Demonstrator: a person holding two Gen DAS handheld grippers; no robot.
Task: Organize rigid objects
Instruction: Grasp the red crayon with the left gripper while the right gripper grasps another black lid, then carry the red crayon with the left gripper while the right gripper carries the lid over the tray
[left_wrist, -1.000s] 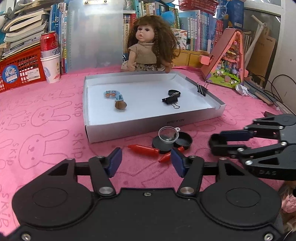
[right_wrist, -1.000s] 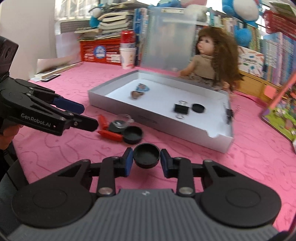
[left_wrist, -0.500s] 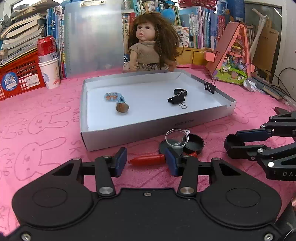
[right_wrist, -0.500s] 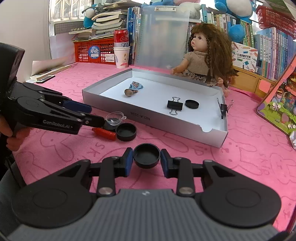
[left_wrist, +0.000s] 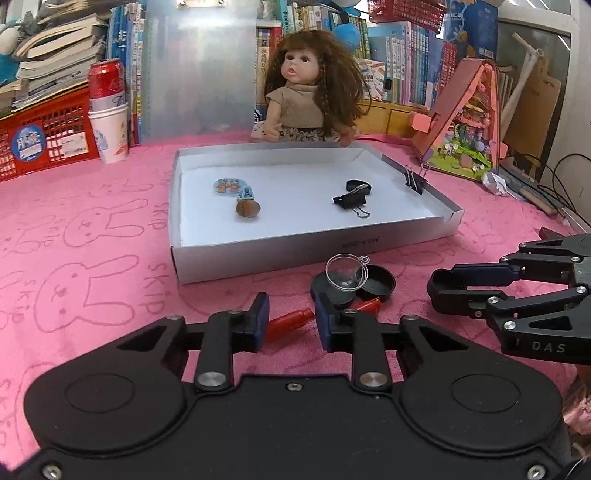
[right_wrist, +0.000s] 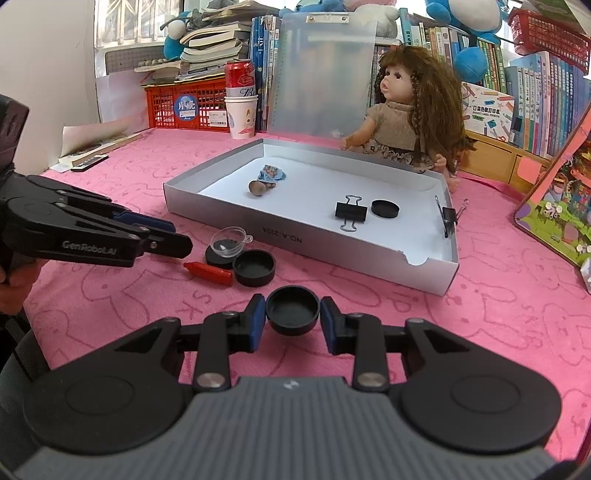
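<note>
Right gripper (right_wrist: 292, 320) clamps black cap (right_wrist: 292, 309)

A pink cloth (left_wrist: 92, 258) printed with rabbit outlines is covering the table. A doll (left_wrist: 306, 92) with long brown curly hair is being propped upright at the far side. Behind the doll, a frosted clipboard (left_wrist: 201, 66) is being leaned upright against a row of books (left_wrist: 417, 55). To the left, a red can (left_wrist: 107, 79) is being held in the top of a stack of white paper cups (left_wrist: 110, 134), next to a red plastic basket (left_wrist: 40, 136). More books are being piled on the basket. To the right, a pink toy house (left_wrist: 465, 118) is being displayed. Blue plush toys (right_wrist: 469, 26) are being kept on the shelf above.
</note>
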